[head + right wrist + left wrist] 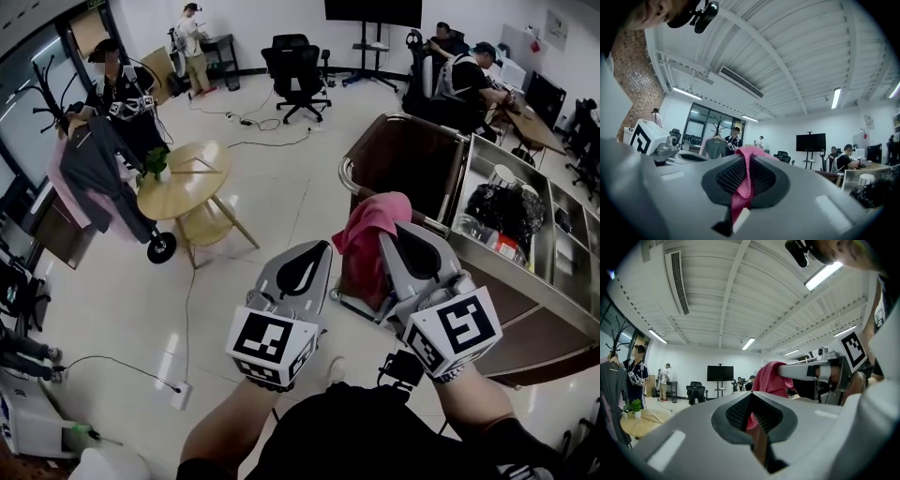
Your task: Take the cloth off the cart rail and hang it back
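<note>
A pink cloth [370, 230] hangs bunched between my two grippers, in front of the brown cart [412, 159] and clear of its chrome rail [349, 173]. My right gripper [389, 234] is shut on the cloth, and a pink fold [743, 183] shows pinched between its pads [726, 176]. My left gripper [324, 246] sits just to the left, jaws together, with the cloth [771, 378] running down into them. Both grippers point slightly upward. In the left gripper view the right gripper [820, 371] reaches in from the right.
The cart's steel shelves [525, 234] hold bags and containers at right. A round wooden table [183, 178] and a coat rack with clothes [94, 169] stand at left, a person [117, 84] beside them. An office chair [295, 66] is at the back. A cable and power strip [178, 389] lie on the floor.
</note>
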